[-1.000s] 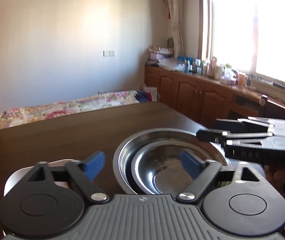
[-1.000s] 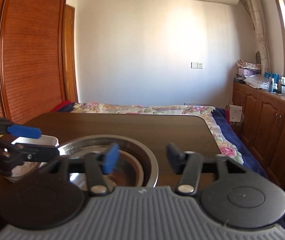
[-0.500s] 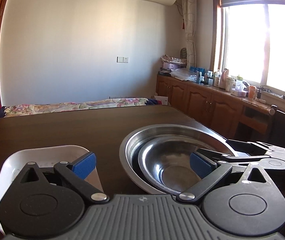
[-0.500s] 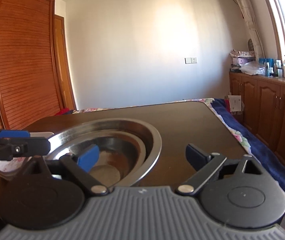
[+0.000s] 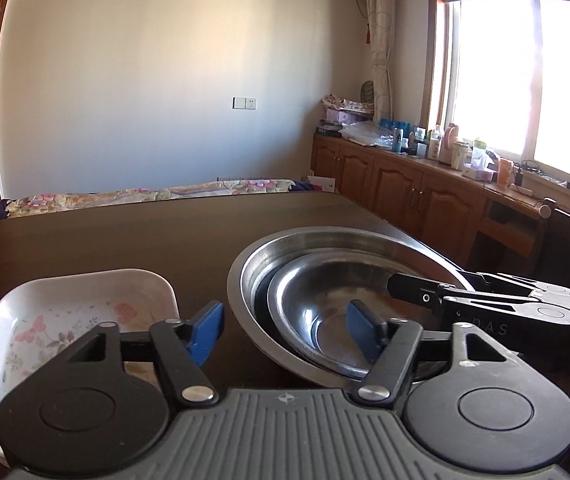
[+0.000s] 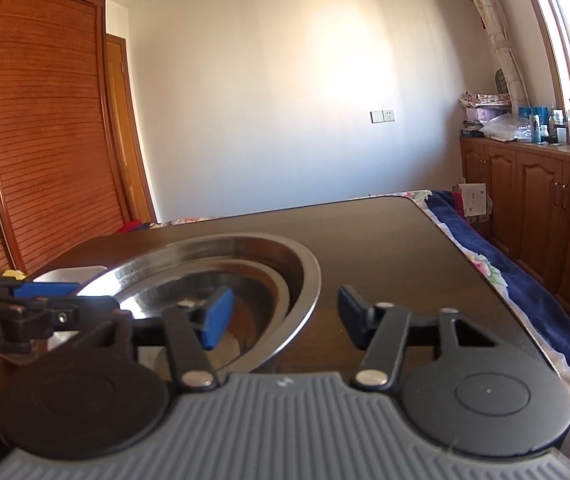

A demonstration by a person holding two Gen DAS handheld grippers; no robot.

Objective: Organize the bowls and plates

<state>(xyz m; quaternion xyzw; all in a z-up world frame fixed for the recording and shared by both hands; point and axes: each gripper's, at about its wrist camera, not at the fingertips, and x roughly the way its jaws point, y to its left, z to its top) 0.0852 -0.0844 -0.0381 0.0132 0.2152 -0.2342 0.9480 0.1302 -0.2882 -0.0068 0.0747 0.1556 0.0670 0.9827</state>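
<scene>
A large steel bowl [image 5: 253, 280] sits on the dark wooden table [image 5: 125, 240], with a smaller steel bowl [image 5: 325, 292] nested inside it. My left gripper [image 5: 285, 334] is open and straddles the big bowl's near-left rim, one blue pad inside and one outside, neither touching. In the right wrist view, my right gripper [image 6: 285, 320] is open astride the large bowl's [image 6: 301, 264] right rim in the same way. A white square dish [image 5: 65, 312] with a floral print lies left of the bowls. Each gripper shows in the other's view.
The table's [image 6: 405, 240] far half stretches toward a bed with a floral cover [image 5: 145, 194]. Wooden cabinets [image 5: 405, 192] with bottles on top run along the window side. A slatted wooden wardrobe [image 6: 45, 140] stands on the left.
Both grippers' jaws spread wide half a second ago and have since narrowed around the big bowl's rim. Both cameras sit slightly lower and closer to the bowls.
</scene>
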